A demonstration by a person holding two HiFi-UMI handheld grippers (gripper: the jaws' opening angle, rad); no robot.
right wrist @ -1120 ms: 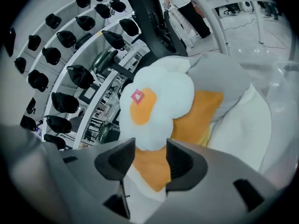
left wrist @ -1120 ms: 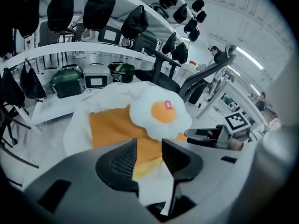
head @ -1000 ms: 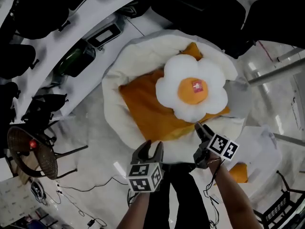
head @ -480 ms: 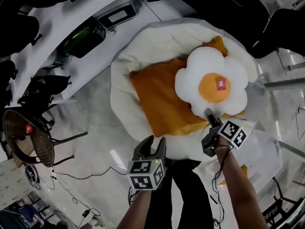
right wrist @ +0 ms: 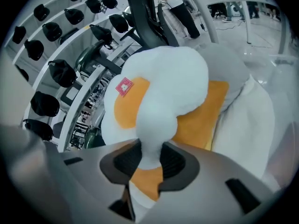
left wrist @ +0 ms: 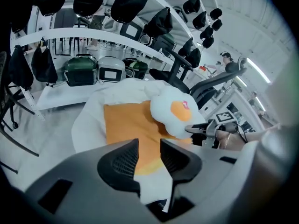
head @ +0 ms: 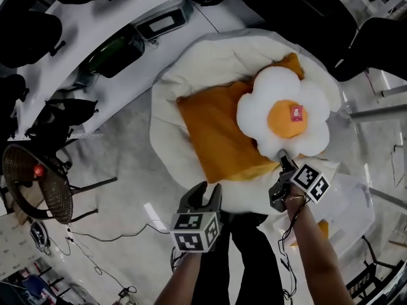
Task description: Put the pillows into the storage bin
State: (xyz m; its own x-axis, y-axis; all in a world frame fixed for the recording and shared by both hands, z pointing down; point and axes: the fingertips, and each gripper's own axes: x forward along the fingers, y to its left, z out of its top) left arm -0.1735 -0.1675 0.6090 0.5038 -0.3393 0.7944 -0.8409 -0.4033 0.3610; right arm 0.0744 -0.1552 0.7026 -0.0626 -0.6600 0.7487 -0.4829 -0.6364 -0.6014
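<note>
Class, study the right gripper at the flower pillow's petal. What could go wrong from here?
1. The right gripper is closing on just one soft petal of the flower pillow, which may slip out when lifted.
2. The flower pillow rests on the orange pillow, which could get dragged along.
3. The left gripper is closing with nothing gripped, so the pillow would likely dangle from one edge.

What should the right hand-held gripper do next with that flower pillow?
Probably lift it gently. The jaws of the right hand-held gripper are closing on a white petal of the flower pillow, which lies atop the orange pillow, so a small raise would test the grip.
</note>
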